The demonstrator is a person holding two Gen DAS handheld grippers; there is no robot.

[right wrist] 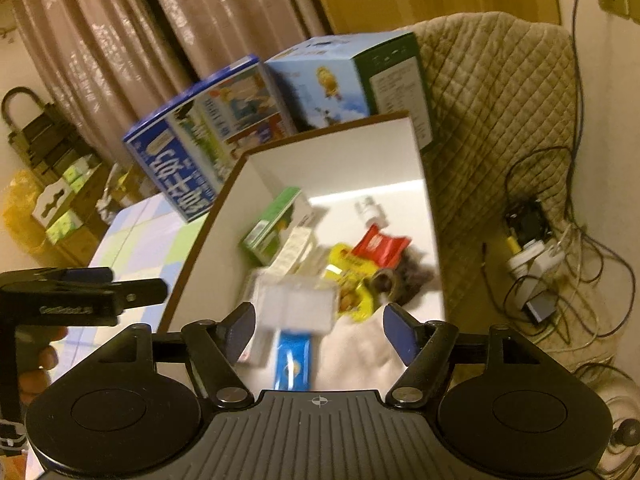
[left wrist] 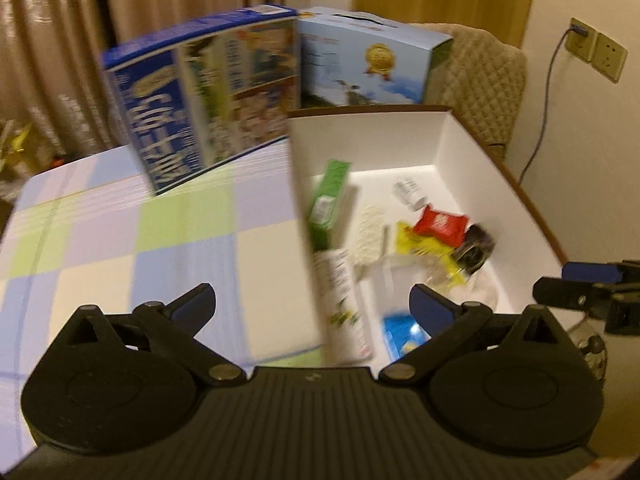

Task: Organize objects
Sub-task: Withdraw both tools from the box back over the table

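Most of the sorting looked done. The white cardboard box with a brown rim (left wrist: 436, 140) sat on the checked pastel tabletop (left wrist: 120, 232) and already held a jumble: a green carton (left wrist: 330, 200) against its left wall, a small white bottle (left wrist: 410, 194) toward the far side, a red snack packet (left wrist: 440, 224), a yellow wrapper (left wrist: 416, 242), a dark furry object (left wrist: 478, 246) on the right, a blue packet (left wrist: 402, 334) at the near end and a clear plastic case (right wrist: 296, 308) lying on top. The blur hid finer detail.

The left tool (left wrist: 312, 306) hung over the box's left wall, its fingers spread and holding nothing. The right tool (right wrist: 318, 330) hovered above the near end of the box, likewise spread and empty.

Still outside were two large printed cartons, a dark blue one (left wrist: 204, 96) and a light blue one (left wrist: 368, 60), standing on the far part of the tabletop just beyond the box. In my judgement little remained, unless those cartons belonged to the task.
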